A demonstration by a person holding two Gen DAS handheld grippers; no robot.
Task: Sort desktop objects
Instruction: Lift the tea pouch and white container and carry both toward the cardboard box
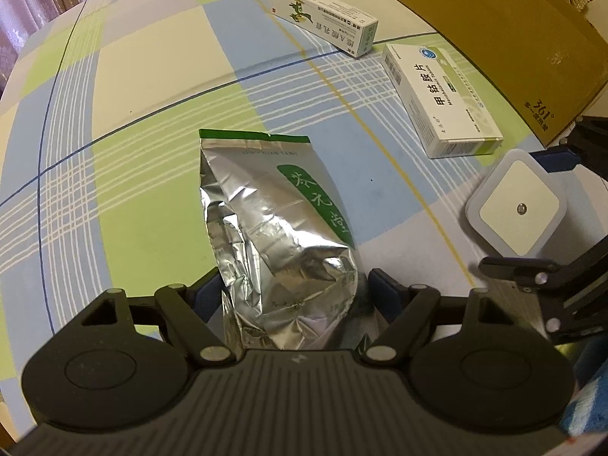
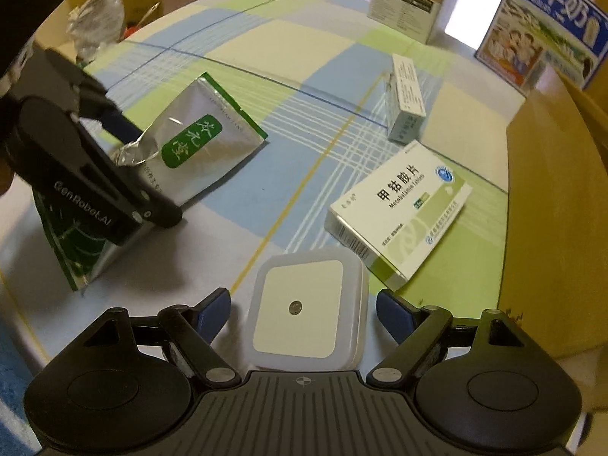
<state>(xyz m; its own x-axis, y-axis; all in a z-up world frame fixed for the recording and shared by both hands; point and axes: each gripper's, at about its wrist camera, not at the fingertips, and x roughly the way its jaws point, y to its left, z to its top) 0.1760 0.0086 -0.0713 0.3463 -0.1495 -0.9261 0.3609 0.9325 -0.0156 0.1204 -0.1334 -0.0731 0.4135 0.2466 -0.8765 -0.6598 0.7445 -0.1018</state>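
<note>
- Left wrist view: your left gripper (image 1: 292, 296) has its jaws closed against the sides of the silver tea pouch (image 1: 277, 235), whose foil is crumpled between the blue pads; the pouch's green-edged top points away from you over the checked tablecloth (image 1: 125, 159).
- Right wrist view: your right gripper (image 2: 304, 309) has its jaws spread, one blue pad on each side of the white square night light (image 2: 304, 307), with a visible gap on both sides; the light lies face up on the cloth.
- Right wrist view: the left gripper (image 2: 114, 129) appears at the left, holding the pouch (image 2: 197, 140) near its middle; you cannot tell whether the pouch's lower end touches the cloth.
- Left wrist view: the tablet box (image 1: 437, 102) lies flat just beyond the night light (image 1: 518, 209), beside the brown cardboard box (image 1: 486, 30); the long ointment carton (image 1: 323, 17) lies farther back, apart from both.
</note>
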